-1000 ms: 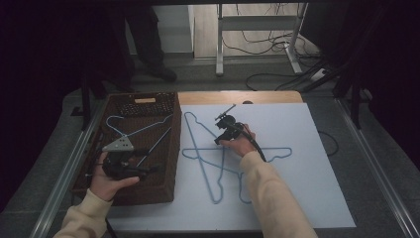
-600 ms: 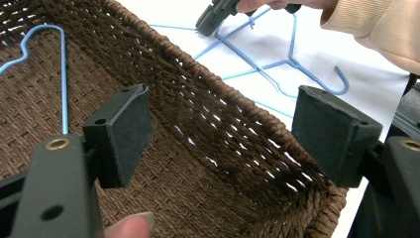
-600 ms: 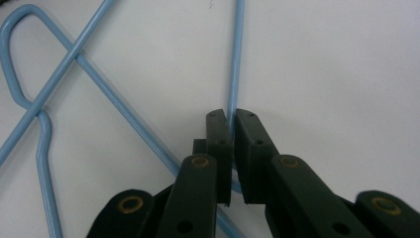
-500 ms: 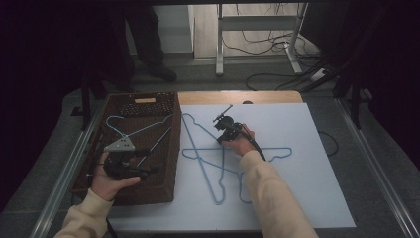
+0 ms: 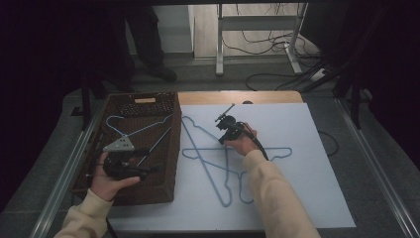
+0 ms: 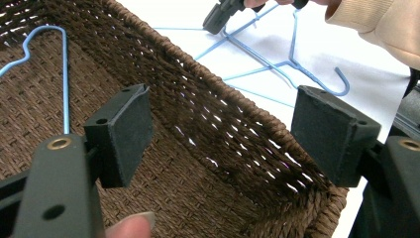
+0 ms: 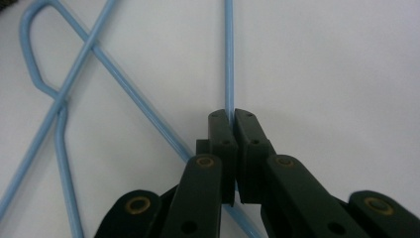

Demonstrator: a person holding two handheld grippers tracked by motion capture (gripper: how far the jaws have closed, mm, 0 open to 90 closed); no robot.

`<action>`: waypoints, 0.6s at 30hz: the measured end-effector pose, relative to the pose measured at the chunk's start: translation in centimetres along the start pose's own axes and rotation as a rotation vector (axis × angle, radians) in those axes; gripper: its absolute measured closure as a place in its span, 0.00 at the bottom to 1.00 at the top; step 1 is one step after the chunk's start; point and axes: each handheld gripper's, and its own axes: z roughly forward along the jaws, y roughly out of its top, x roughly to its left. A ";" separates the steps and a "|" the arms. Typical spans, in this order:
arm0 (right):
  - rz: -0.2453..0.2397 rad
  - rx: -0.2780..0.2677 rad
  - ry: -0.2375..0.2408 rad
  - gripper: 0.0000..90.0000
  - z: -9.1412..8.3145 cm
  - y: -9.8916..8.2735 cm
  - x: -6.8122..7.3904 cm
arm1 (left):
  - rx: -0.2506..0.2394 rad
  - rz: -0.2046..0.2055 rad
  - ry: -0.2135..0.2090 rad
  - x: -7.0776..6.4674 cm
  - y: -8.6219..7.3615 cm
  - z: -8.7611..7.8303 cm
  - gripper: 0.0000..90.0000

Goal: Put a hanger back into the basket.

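Note:
Several light-blue wire hangers lie crossed on a white sheet. My right gripper points down at them, its jaws shut on one thin blue hanger wire that runs straight away from the tips. A second hanger crosses beside it. Over the brown wicker basket my left gripper stands open with nothing between its pads. Another blue hanger rests on the basket's floor.
The basket sits at the sheet's left edge. A wooden table edge runs along the back. A person's legs stand behind the table, with cables on the floor. The right half of the sheet is bare.

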 end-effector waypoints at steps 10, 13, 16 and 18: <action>0.015 -0.062 0.031 0.97 -2.1 -0.1 -0.4 | 0.000 -0.001 0.000 0.2 0.0 0.0 0.27; 0.014 -0.071 0.039 0.97 -2.6 -0.2 -0.4 | -0.001 -0.001 0.000 0.1 0.0 0.0 0.27; 0.027 -0.091 0.047 0.97 -3.3 -0.3 -0.7 | -0.002 0.000 0.000 0.1 0.0 -0.1 0.27; 0.029 -0.104 0.050 0.97 -3.8 -0.4 -0.8 | -0.001 0.001 0.000 0.1 0.0 -0.1 0.27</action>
